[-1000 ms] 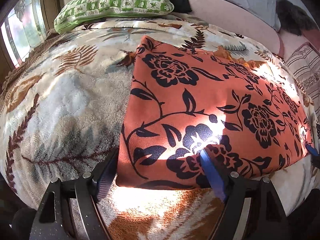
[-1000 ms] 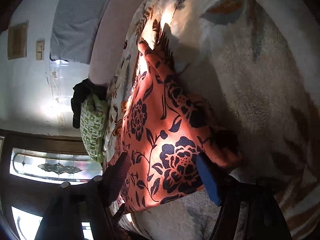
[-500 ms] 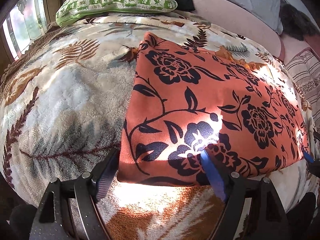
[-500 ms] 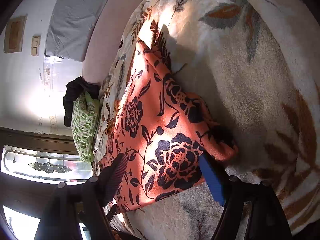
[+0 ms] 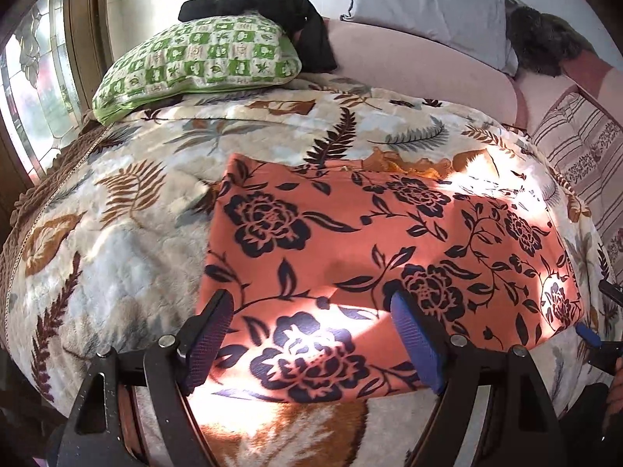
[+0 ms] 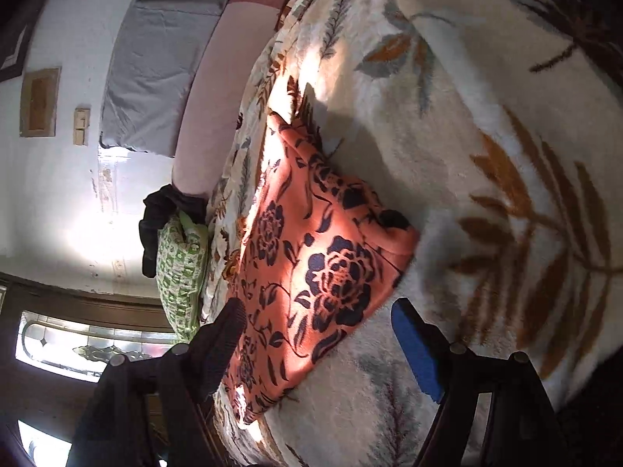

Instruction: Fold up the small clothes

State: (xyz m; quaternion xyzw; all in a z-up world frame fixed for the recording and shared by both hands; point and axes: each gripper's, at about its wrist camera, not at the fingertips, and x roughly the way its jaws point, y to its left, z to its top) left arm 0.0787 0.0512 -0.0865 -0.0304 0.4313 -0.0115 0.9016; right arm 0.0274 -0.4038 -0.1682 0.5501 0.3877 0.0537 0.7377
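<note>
An orange garment with dark flower print (image 5: 373,257) lies folded flat in a rectangle on a fleecy leaf-pattern blanket (image 5: 128,241). My left gripper (image 5: 315,334) is open, its fingers spread over the garment's near edge, just above it. In the right wrist view the same garment (image 6: 323,268) lies ahead, and my right gripper (image 6: 319,334) is open at its near corner, holding nothing. The right gripper's blue fingertip (image 5: 588,332) shows at the garment's right corner in the left wrist view.
A green patterned pillow (image 5: 202,62) with a black cloth (image 5: 272,4) behind it lies at the bed's far left. A grey pillow (image 5: 428,4) and pink bolster (image 5: 420,70) line the back. A striped cloth (image 5: 580,155) lies at the right. A window (image 5: 27,89) is at the left.
Both grippers have pulled back and risen from the garment, staying open. The garment lies unmoved and more of the bed's far end shows.
</note>
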